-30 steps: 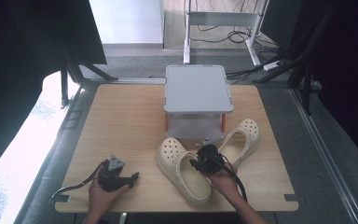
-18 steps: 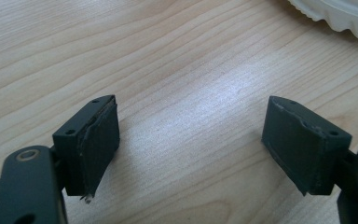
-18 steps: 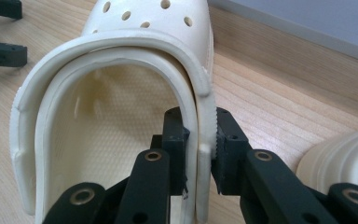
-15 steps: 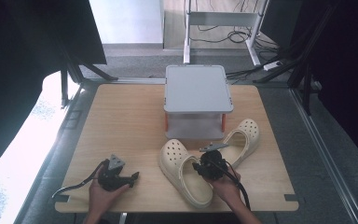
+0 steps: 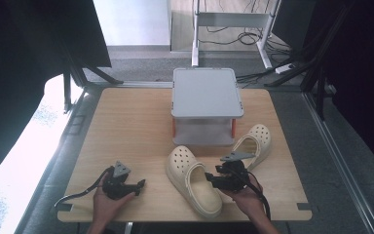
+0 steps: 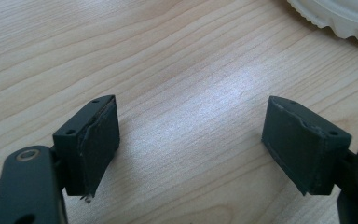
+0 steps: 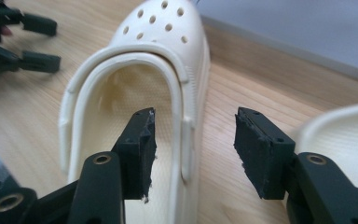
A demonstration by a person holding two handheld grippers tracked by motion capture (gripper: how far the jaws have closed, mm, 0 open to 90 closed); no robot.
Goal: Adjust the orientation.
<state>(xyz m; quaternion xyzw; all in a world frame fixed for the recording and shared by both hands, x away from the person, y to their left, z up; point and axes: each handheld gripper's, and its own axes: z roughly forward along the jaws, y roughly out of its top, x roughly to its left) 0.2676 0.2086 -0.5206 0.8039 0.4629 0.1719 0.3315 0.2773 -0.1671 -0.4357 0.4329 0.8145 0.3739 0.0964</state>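
Note:
Two cream clogs lie on the wooden table (image 5: 126, 122). The near clog (image 5: 192, 180) (image 7: 168, 37) points away from me; the other clog (image 5: 253, 144) (image 7: 340, 135) lies to its right. My right gripper (image 5: 210, 179) (image 7: 193, 126) stands open astride the near clog's right side wall, one jaw inside the shoe and one outside, pads off it. Its jaws have just been opening, with the wall still between them. My left gripper (image 5: 140, 185) (image 6: 191, 116) rests open over bare wood left of that clog, nothing between its pads.
A grey two-level stand (image 5: 204, 92) (image 7: 298, 28) sits at the back middle of the table, just beyond the clogs. The near clog's sole edge (image 6: 340, 18) lies ahead of the left gripper. Bare wood stretches across the table's left half.
The right gripper's jaws have opened off the near clog's side wall, and the hand has drawn slightly back toward the near edge. The left gripper has stayed put.

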